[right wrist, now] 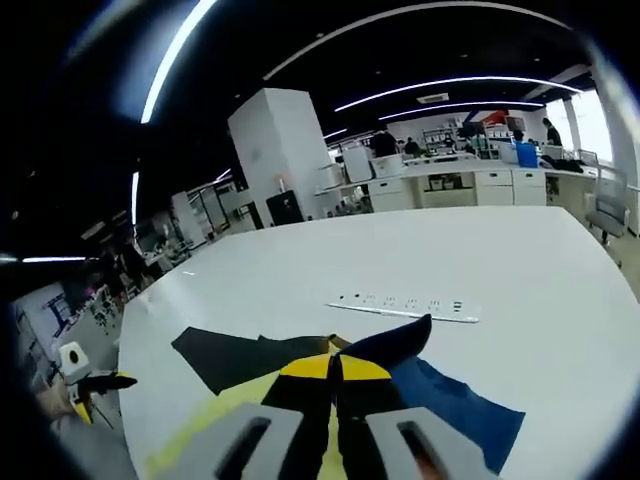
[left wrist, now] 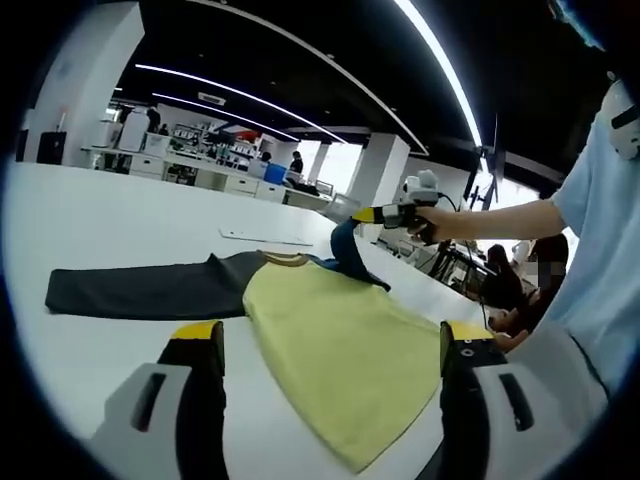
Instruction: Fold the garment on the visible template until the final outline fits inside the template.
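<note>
A garment lies flat on the white table [left wrist: 90, 220], its yellow body [left wrist: 340, 350] toward me. One dark sleeve [left wrist: 140, 290] is stretched out to the left. A person's hand holds my right gripper [left wrist: 385, 214] shut on the other dark blue sleeve [left wrist: 347, 250], lifting it above the collar [left wrist: 285, 260]. In the right gripper view the yellow-tipped jaws of that gripper [right wrist: 335, 368] are pressed together on the sleeve's end [right wrist: 395, 345], with blue cloth [right wrist: 450, 400] hanging below. My left gripper [left wrist: 330, 335] hovers open over the yellow body, touching nothing. It also appears far left as the left gripper [right wrist: 100, 382].
A long white strip [right wrist: 405, 305] lies on the table beyond the garment, seen also as the strip [left wrist: 265, 238]. The person's arm and pale shirt [left wrist: 600, 260] stand at the right table edge. Desks, pillars and people fill the background [left wrist: 200, 150].
</note>
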